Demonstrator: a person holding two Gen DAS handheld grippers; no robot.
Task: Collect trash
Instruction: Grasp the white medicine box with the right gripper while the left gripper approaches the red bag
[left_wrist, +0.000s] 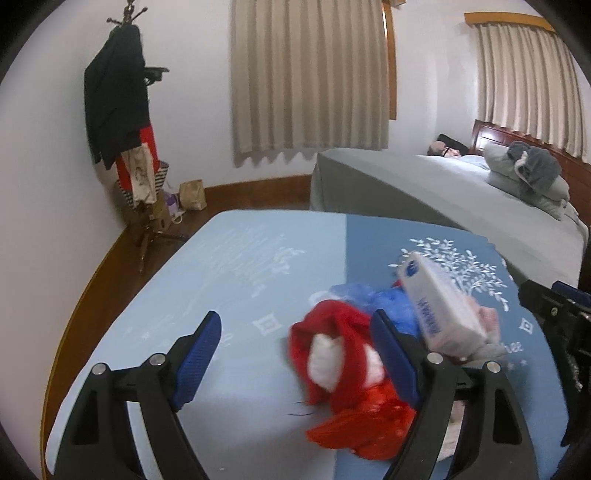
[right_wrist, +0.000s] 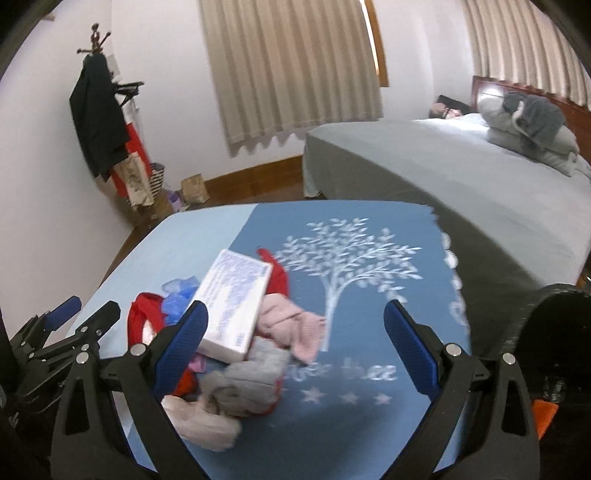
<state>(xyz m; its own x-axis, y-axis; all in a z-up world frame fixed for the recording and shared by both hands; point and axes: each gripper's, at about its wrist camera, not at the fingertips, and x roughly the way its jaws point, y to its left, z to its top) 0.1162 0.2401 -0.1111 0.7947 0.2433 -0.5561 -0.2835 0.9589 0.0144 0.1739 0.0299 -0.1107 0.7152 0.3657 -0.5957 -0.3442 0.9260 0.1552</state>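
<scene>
Presently, item 1: left hand-held gripper (left_wrist: 295, 358), jaws apart, nothing between the pads; its right blue pad stands just in front of the trash pile, its left pad over bare counter (left_wrist: 229, 266).

Item 2: right hand-held gripper (right_wrist: 295, 347), jaws likewise apart and empty; its left pad overlaps the near edge of the pile, its right pad over the dark-blue half of the counter cloth near the white tree print (right_wrist: 343, 258).

Item 3: trash pile, heaped on the counter at the seam between the light and dark halves of the cloth. It lies between the 2 grippers: right of centre for the left one, left of centre for the right one.
- red plastic bag (left_wrist: 351, 373), nearest the left gripper, partly inside its span.
- blue plastic bag (left_wrist: 388, 299), behind the red one.
- white box (right_wrist: 236, 299), resting tilted on top; long axis runs away from both cameras, slightly slanted.
- pink cloth (right_wrist: 291, 325) and grey wad (right_wrist: 243, 380), nearest the right gripper.

Judgement: each gripper needs a short inward shift; the right one seems nearer the box.
</scene>
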